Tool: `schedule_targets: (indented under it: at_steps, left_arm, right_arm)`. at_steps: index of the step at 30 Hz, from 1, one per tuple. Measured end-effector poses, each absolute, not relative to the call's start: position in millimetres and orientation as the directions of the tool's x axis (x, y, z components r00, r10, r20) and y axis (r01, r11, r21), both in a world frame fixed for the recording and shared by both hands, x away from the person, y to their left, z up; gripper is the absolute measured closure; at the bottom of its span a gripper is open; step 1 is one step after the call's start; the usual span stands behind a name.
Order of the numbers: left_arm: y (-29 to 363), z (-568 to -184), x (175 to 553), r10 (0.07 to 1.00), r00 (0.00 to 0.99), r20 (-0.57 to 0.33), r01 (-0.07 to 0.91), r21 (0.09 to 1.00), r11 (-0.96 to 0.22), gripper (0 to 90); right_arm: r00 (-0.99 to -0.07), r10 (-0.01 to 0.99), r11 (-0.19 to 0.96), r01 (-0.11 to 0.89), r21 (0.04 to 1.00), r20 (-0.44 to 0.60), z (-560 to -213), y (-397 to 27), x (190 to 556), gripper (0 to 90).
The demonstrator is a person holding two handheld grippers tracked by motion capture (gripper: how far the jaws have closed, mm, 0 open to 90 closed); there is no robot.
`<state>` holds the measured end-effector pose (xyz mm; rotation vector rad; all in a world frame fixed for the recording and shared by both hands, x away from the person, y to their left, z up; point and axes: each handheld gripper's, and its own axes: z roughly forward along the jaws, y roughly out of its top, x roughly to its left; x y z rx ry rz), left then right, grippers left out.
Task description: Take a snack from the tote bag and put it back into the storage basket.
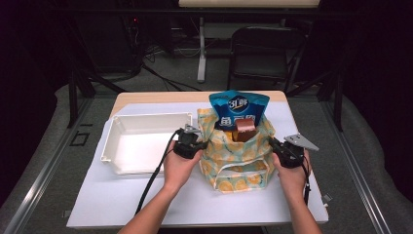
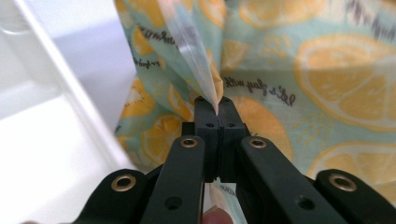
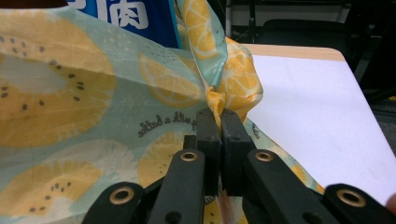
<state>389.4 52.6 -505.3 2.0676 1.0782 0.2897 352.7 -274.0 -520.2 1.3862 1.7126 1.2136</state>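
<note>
High view: lemon-print fabric bag sits centre frame on the white-covered worktop, mouth up, with a blue snack packet and a brown item sticking out the top. White tray lies just left of the bag, empty-side up. Left claw is at the bag's left edge, right claw at its right edge, each carried by a hand coming in from the bottom of the frame; black chair in the upper background. Left gripper view: left claw pressed together, pinching a thin fold of the bag's fabric that rises from the jaw tips toward upper centre; lemon print covers the right half of the frame, tray wall runs diagonally on the left. Right gripper view: right claw pressed together on a bunched fold of the bag at mid frame; blue packet at the top left, bare worktop sheet on the right.
</note>
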Motion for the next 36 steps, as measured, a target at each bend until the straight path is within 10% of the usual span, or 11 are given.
schedule_targets:
  at_steps: [20, 30, 36]
  left_arm:
    - [60.3, -443.6, 364.9, 0.802, 0.567, -0.188, 0.445, 0.889, -0.106, 53.4]
    - [31.1, -474.7, 385.6, 0.777, 0.554, -0.3, 0.638, 0.753, -0.164, 23.3]
    - [30.4, -482.2, 389.0, 0.778, 0.554, -0.297, 0.651, 0.737, -0.183, 50.5]
  right_arm:
    - [-0.263, 0.962, 0.037, 0.404, 0.914, 0.078, -518.6, -275.6, 350.0, 86.2]
    - [-0.273, 0.959, 0.047, 0.396, 0.917, 0.069, -518.9, -270.8, 348.3, 86.1]
    - [-0.285, 0.956, 0.048, 0.39, 0.92, 0.071, -517.6, -268.0, 346.5, 85.8]
